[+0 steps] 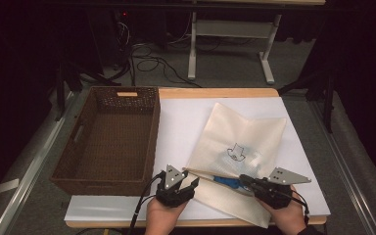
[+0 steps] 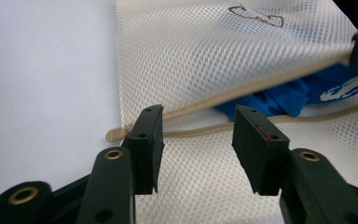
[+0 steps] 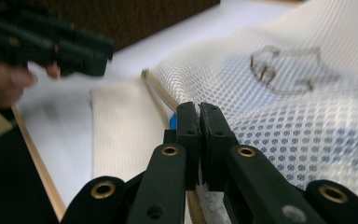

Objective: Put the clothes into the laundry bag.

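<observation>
High view: a mesh bag [image 1: 237, 142] lies on the bench [image 1: 176, 122], its mouth toward the person, a blue item [image 1: 225, 182] inside. Judged step: holding the mouth open.

Left gripper view: the left gripper [image 2: 196, 140] is spread and holds nothing; next it should pinch the tan rim [image 2: 205, 103].

Right gripper view: the right gripper [image 3: 199, 126] pinches the upper rim. A basket [image 1: 110, 137] stands beside the bag, clear of it.

No readable lettering is seen; only a small dark outline emblem is printed on the mesh bag [image 1: 237, 139], wordless.
</observation>
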### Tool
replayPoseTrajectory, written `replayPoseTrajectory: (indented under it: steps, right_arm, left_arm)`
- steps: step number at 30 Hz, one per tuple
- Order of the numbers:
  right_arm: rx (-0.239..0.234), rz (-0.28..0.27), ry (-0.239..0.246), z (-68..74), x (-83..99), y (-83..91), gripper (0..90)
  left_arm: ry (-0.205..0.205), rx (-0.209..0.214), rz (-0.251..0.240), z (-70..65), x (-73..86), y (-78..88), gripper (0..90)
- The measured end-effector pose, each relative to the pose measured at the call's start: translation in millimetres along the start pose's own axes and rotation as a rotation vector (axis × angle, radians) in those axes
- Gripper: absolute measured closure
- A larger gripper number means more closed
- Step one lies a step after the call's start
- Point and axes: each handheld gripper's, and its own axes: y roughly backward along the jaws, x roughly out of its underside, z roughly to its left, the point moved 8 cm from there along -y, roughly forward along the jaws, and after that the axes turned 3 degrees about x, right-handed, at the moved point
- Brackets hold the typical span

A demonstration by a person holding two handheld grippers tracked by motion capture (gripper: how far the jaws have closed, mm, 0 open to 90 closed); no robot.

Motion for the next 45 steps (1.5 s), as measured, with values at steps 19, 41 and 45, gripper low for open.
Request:
replayPoseTrajectory:
  steps: [19,41,45]
  right_arm:
    - [0.08,0.233,0.002,-17.2,44.6,-26.4,88.4]
    - [0.205,0.204,-0.048,-74.5,44.4,-4.9,88.0]
    - [0.207,0.196,-0.057,-77.6,44.1,-2.2,87.6]
  left_arm:
    - [0.025,-0.1,0.176,25.4,31.7,-19.3,51.9]
    - [-0.109,0.133,0.192,-45.3,35.6,-26.6,78.2]
    - [-0.093,0.101,0.169,-38.5,30.7,-23.3,69.7]
